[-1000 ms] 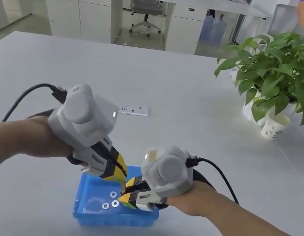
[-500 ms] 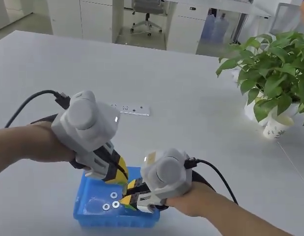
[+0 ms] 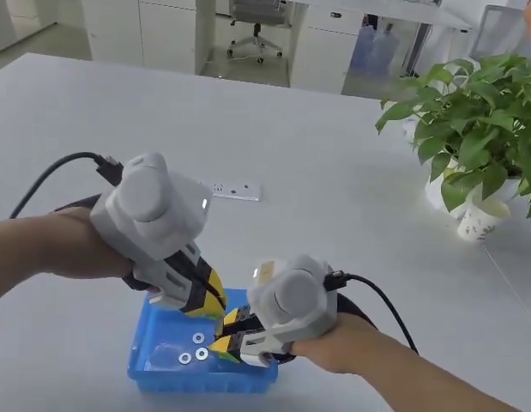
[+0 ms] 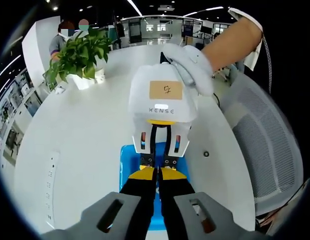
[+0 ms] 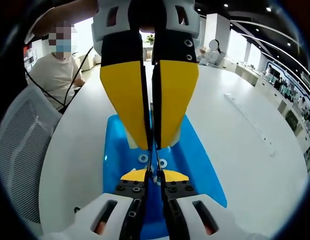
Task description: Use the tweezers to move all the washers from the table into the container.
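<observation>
Washers (image 3: 202, 353) lie in blue container (image 3: 162, 379), 6 o'clock in head view; one probable washer (image 4: 206, 154) on table (image 3: 334, 172), container's 3 o'clock. Left gripper (image 4: 157, 172), right gripper (image 5: 155, 175): jaws pressed together, nose-to-nose over container. Risk: tips clash, jolting container.

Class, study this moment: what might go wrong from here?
The left gripper and right gripper both seem to pinch the thin tweezers over the blue container; a slip could drop them or nudge it. One washer lies on the table beside the container, easily overlooked.
</observation>
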Demonstrator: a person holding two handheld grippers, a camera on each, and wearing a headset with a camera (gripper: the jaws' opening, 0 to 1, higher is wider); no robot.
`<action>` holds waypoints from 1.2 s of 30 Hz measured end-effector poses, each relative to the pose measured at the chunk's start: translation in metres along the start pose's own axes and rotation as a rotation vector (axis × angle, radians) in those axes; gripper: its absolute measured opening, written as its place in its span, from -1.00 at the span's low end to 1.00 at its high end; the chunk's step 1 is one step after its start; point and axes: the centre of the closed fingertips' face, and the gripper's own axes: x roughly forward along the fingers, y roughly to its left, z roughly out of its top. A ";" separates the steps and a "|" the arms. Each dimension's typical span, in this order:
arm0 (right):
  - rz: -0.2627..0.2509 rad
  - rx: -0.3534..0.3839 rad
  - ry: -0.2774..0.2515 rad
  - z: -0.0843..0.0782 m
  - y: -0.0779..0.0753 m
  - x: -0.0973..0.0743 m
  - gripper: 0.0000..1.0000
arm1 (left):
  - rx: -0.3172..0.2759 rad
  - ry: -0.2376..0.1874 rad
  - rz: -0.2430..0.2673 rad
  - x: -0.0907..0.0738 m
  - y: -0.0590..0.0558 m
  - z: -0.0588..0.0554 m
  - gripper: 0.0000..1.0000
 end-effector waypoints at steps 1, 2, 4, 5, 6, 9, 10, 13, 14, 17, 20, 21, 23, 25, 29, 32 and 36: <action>-0.001 0.000 -0.001 0.001 0.000 0.000 -0.78 | 0.000 0.000 0.001 -0.001 0.000 0.000 -0.91; -0.002 -0.001 -0.004 0.002 0.000 -0.001 -0.78 | 0.002 0.000 0.003 -0.002 -0.001 0.001 -0.91; -0.003 -0.004 -0.009 0.004 0.001 -0.003 -0.78 | 0.004 -0.002 0.005 -0.005 -0.002 0.003 -0.91; -0.005 -0.007 -0.011 0.005 0.002 -0.004 -0.78 | 0.003 -0.002 0.006 -0.006 -0.003 0.004 -0.91; -0.007 -0.011 -0.012 0.006 0.002 -0.005 -0.78 | 0.005 -0.004 0.008 -0.007 -0.003 0.004 -0.91; -0.014 -0.024 -0.019 0.011 0.003 -0.010 -0.78 | 0.008 -0.010 0.015 -0.012 -0.005 0.008 -0.91; -0.015 -0.026 -0.021 0.012 0.003 -0.011 -0.78 | 0.009 -0.012 0.017 -0.013 -0.006 0.009 -0.91; -0.020 -0.035 -0.027 0.015 0.004 -0.015 -0.78 | 0.012 -0.016 0.022 -0.017 -0.008 0.013 -0.91; -0.021 -0.037 -0.029 0.016 0.005 -0.016 -0.78 | 0.012 -0.016 0.024 -0.019 -0.008 0.014 -0.91; -0.029 -0.048 -0.034 0.021 0.010 -0.022 -0.78 | 0.014 -0.020 0.025 -0.023 -0.012 0.019 -0.91; -0.035 -0.055 -0.040 0.025 0.013 -0.027 -0.78 | 0.016 -0.024 0.024 -0.028 -0.016 0.023 -0.91; -0.037 -0.058 -0.043 0.027 0.014 -0.029 -0.78 | 0.017 -0.024 0.023 -0.030 -0.017 0.025 -0.91; -0.038 -0.056 -0.051 0.031 0.017 -0.033 -0.78 | 0.021 -0.025 0.022 -0.034 -0.020 0.029 -0.91; -0.044 -0.057 -0.060 0.035 0.020 -0.038 -0.77 | 0.032 -0.029 0.023 -0.038 -0.024 0.034 -0.91; -0.050 -0.069 -0.063 0.039 0.028 -0.045 -0.77 | 0.042 -0.029 0.020 -0.041 -0.031 0.040 -0.91; -0.050 -0.073 -0.061 0.039 0.032 -0.048 -0.77 | 0.043 -0.028 0.014 -0.042 -0.037 0.043 -0.91; -0.057 -0.069 -0.059 0.038 0.042 -0.053 -0.77 | 0.041 -0.029 0.005 -0.042 -0.045 0.047 -0.91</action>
